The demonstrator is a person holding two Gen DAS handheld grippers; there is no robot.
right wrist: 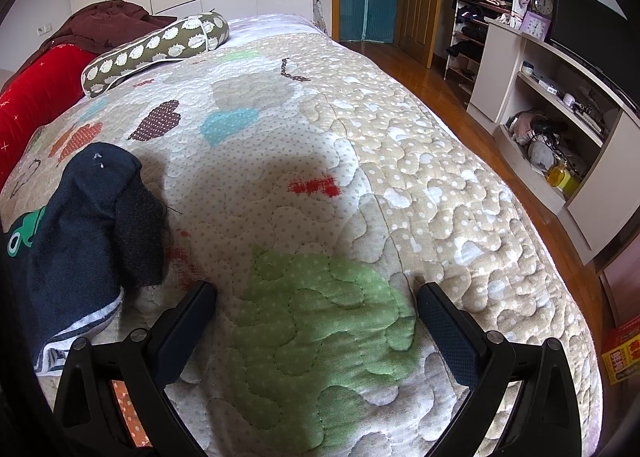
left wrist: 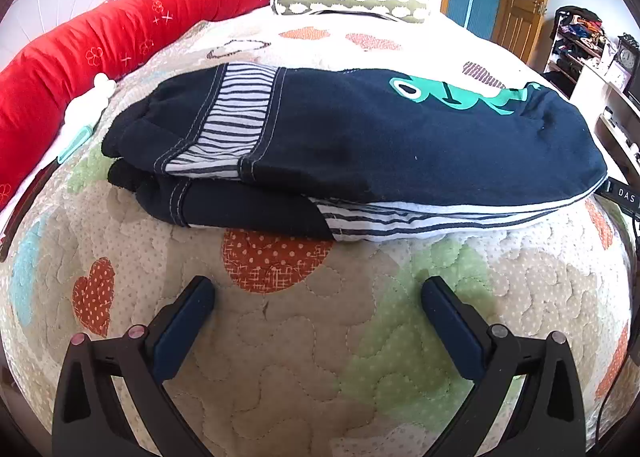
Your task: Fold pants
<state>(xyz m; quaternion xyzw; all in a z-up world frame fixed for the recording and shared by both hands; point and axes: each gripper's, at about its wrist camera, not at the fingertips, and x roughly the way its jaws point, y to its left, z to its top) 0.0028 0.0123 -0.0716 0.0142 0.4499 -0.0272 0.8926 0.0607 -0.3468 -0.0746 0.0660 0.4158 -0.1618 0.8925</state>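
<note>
Dark navy pants [left wrist: 360,137] with striped white panels and a green cartoon print lie folded in layers on the quilted bedspread [left wrist: 300,357]. My left gripper [left wrist: 318,293] is open and empty, hovering over the quilt just in front of the pants. In the right wrist view the waist end of the pants [right wrist: 84,225] lies at the left, with a dark inner flap turned out. My right gripper [right wrist: 316,297] is open and empty over the quilt [right wrist: 360,177], to the right of the pants.
A red bolster [left wrist: 100,49] lies along the bed's left side, and a patterned roll pillow [left wrist: 348,3] [right wrist: 156,49] sits at the head. To the right of the bed are wooden floor [right wrist: 460,85], a white shelf unit [right wrist: 560,129] and a shoe rack [right wrist: 476,17].
</note>
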